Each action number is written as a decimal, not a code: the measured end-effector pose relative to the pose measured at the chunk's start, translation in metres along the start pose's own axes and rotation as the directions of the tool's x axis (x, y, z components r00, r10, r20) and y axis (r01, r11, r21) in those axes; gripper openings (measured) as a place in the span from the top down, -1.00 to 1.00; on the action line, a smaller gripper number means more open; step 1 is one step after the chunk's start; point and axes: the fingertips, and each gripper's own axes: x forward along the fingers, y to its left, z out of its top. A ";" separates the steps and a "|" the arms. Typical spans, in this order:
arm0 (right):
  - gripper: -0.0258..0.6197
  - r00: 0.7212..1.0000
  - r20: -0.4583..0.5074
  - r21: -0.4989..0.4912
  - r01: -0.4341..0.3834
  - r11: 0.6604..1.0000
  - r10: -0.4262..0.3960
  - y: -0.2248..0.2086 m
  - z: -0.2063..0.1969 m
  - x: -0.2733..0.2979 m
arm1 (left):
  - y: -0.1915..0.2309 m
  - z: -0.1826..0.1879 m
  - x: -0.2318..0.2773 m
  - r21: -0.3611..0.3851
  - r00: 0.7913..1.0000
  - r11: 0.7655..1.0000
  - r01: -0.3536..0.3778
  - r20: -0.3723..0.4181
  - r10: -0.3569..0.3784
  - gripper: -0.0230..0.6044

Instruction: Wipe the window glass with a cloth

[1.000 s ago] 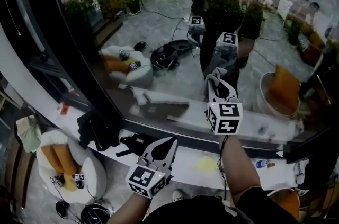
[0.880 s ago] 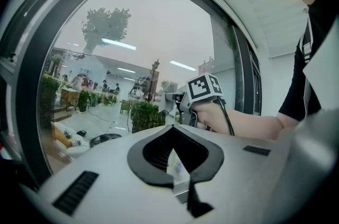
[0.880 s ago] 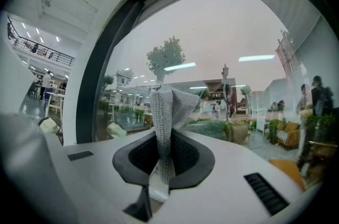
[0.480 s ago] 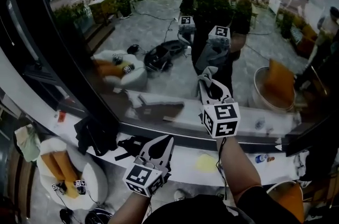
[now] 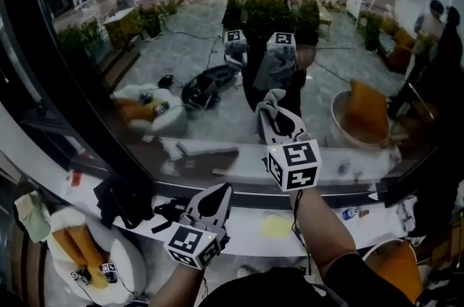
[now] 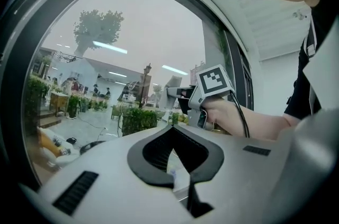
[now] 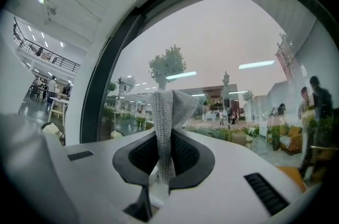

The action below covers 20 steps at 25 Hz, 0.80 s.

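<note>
The window glass (image 5: 181, 44) fills the upper head view and reflects the room. My right gripper (image 5: 278, 125) is raised at the pane, shut on a grey knitted cloth (image 5: 265, 107) whose free end sticks up past the jaws toward the glass. In the right gripper view the cloth (image 7: 168, 112) stands pinched between the jaws of the right gripper (image 7: 168, 135), with the pane (image 7: 222, 48) just ahead. My left gripper (image 5: 217, 193) hangs lower, over the sill, shut with nothing in it. In the left gripper view, the left gripper (image 6: 175, 130) points toward the glass (image 6: 143, 32).
A dark window frame (image 5: 72, 95) runs down the left side. Below the pane lies a white sill (image 5: 239, 229) with a yellow note (image 5: 276, 226), a small bottle (image 5: 351, 213) and a black bag (image 5: 127, 197). People show in the glass at the top.
The right gripper with the cloth has drifted a little to the left along the glass, and the head view has shifted with it. The left gripper stays low and shut.
</note>
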 end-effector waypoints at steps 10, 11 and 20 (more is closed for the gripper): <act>0.76 0.997 0.059 -0.037 0.058 0.998 -0.056 -0.021 0.048 -0.008 | -0.026 0.022 0.019 0.059 0.994 0.993 0.100 0.033 -0.102 0.91; 0.76 0.996 0.062 -0.037 0.061 0.997 -0.059 -0.023 0.052 -0.007 | -0.027 0.024 0.020 0.063 0.994 0.992 0.105 0.033 -0.107 0.91; 0.76 0.997 0.030 -0.050 0.073 0.996 -0.071 -0.026 0.052 0.009 | -0.029 0.023 0.018 0.055 0.994 0.993 0.106 0.022 -0.108 0.91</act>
